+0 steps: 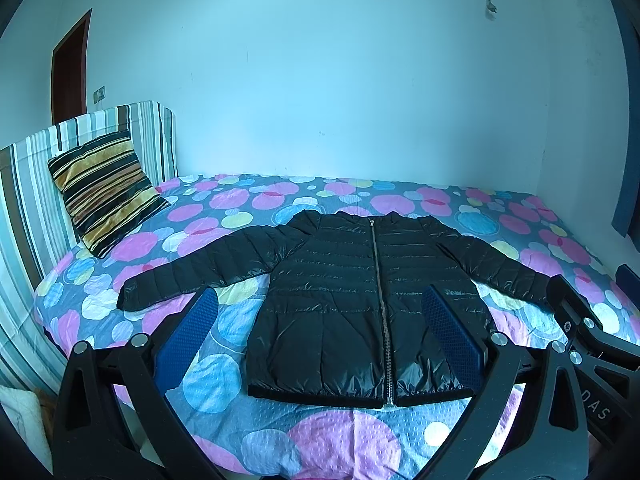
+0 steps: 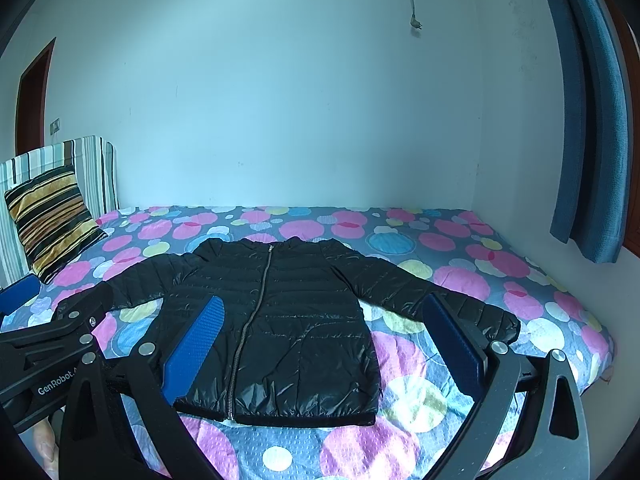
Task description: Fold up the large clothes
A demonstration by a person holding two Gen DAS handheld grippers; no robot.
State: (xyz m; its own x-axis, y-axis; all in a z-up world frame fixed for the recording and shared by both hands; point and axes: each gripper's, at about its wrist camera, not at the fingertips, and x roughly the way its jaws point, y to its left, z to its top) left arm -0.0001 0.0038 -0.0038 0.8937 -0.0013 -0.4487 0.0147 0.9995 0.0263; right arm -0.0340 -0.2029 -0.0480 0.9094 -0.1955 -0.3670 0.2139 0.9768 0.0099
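A black puffer jacket (image 1: pixel 352 300) lies flat on the bed (image 1: pixel 320 440), front side up, zipped to the collar, with both sleeves spread out to the sides. Its hem is close to the near edge of the bed and its collar points toward the far wall (image 1: pixel 320 80). The bedsheet is covered in pink, blue and yellow circles.

The left tool (image 1: pixel 320 320) hovers above the near edge of the bed with its two blue-padded fingers (image 1: pixel 188 332) spread wide apart, holding nothing. In its own view the jacket body shows between the fingers. The right tool (image 2: pixel 320 328) is likewise wide open and empty, and in its own view its fingers (image 2: pixel 196 344) frame the right half of the jacket and the right sleeve. Neither tool seems to touch the fabric, though the fisheye view makes the gap hard to judge. The two tools sit side by side, each showing at the edge of the other's view.

A striped pillow (image 1: pixel 104 192) leans against the striped headboard (image 1: pixel 28 200) at the left end of the bed. A blue curtain (image 2: pixel 588 120) hangs at the right, and a dark door (image 1: pixel 70 76) stands behind the headboard.
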